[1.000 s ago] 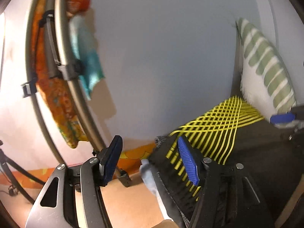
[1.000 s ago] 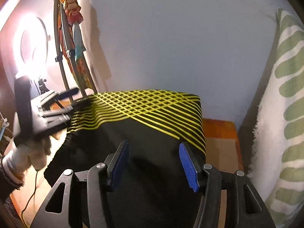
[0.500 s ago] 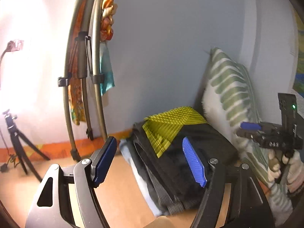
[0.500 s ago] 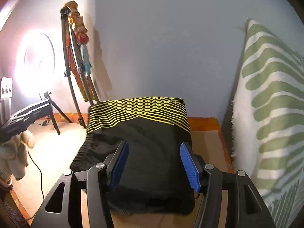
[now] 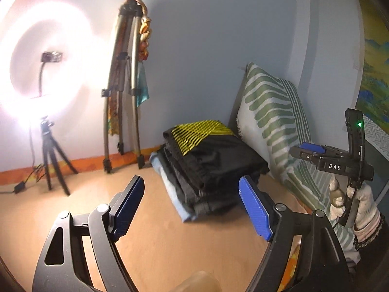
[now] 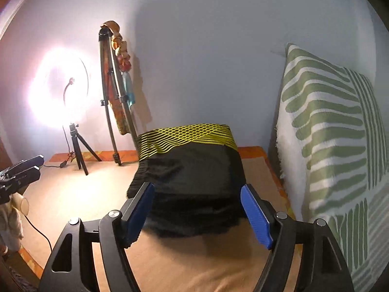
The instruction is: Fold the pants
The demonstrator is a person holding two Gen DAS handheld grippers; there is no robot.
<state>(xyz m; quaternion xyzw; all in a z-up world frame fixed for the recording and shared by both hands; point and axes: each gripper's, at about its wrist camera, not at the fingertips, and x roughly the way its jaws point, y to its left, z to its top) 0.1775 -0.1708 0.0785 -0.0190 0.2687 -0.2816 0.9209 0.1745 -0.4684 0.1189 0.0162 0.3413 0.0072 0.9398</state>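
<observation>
Left gripper (image 5: 192, 204): jaws wide, just been opening, nothing between blue ribbed pads, touching nothing. Right gripper (image 6: 198, 209): same, jaws wide, just been opening, empty, clear of cloth. White letters "DAS" on right gripper body in left wrist view. Folded black pants (image 6: 194, 170), yellow criss-cross waistband, top stack of folded clothes (image 5: 184, 194) on tan surface (image 6: 189, 262), beside green-striped woven pillow (image 6: 335, 146).

One legible marking was found: the white letters "DAS" stood on the black body of the right gripper (image 5: 313, 149), seen in the left wrist view (just below its blue pad). No other text, number or sign could be read in either view.
</observation>
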